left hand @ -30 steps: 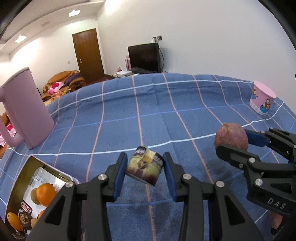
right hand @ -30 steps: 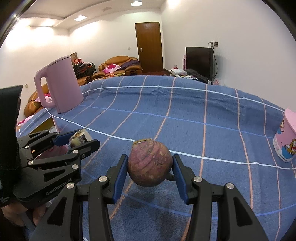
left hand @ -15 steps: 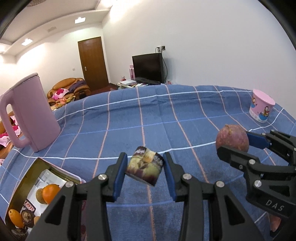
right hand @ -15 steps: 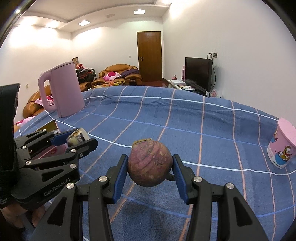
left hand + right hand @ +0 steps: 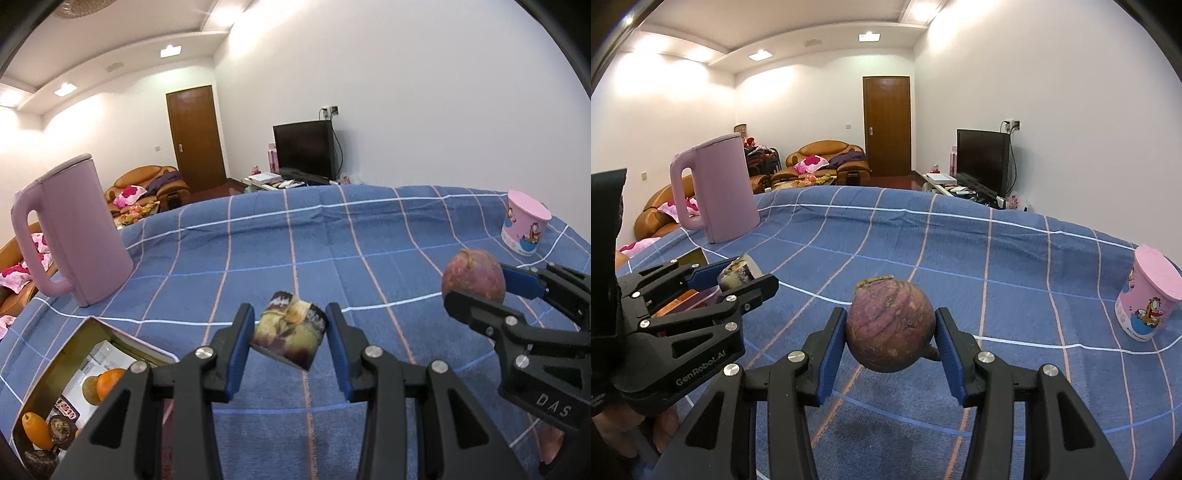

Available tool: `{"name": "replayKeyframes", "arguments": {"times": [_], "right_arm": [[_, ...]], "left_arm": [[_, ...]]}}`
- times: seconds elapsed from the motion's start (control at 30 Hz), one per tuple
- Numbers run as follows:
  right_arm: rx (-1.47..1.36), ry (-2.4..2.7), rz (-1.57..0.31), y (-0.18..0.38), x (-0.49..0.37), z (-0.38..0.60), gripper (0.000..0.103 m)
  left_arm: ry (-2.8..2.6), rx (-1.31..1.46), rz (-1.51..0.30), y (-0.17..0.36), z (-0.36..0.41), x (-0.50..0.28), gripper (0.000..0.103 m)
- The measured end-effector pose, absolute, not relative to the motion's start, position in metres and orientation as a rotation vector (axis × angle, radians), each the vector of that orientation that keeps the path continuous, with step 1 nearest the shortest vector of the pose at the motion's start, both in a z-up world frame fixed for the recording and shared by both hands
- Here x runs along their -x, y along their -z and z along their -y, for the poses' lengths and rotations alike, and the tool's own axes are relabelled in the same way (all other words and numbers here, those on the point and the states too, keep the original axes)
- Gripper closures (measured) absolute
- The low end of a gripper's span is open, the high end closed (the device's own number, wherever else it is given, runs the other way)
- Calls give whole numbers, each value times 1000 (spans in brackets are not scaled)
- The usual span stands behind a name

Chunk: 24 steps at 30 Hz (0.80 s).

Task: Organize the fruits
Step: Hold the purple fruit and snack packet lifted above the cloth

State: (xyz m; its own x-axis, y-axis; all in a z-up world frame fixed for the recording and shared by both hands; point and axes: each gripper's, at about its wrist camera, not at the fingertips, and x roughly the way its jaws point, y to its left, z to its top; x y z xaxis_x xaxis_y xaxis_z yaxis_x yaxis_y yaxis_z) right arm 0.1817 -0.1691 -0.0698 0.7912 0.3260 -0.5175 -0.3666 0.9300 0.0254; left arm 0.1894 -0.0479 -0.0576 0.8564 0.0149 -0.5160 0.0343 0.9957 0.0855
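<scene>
Passion fruit (image 5: 890, 326) sits clamped between the right gripper (image 5: 891, 343) fingers, above tablecloth (image 5: 1015, 266).

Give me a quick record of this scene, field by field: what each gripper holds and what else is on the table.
left gripper: shut on a small printed snack packet, held above the cloth
right gripper: shut on a round purple fruit, lifted
box: open, lower left, oranges and packets inside
kettle: pink, upright, far left
cup: pink cartoon print, upright, right
surface: blue checked tablecloth

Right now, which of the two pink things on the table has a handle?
The tall pink kettle at the left has the handle. The pink cup at the right is short, handleless and carries cartoon pictures.
</scene>
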Motion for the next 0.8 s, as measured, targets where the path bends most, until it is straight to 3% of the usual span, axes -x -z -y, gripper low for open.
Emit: {"name": "replayKeyframes", "arguments": {"times": [0.8], "right_arm": [[70,-355,-465,63,-168,175,53]], "left_arm": [[-21,-96,-451,50,47,-173,62]]}}
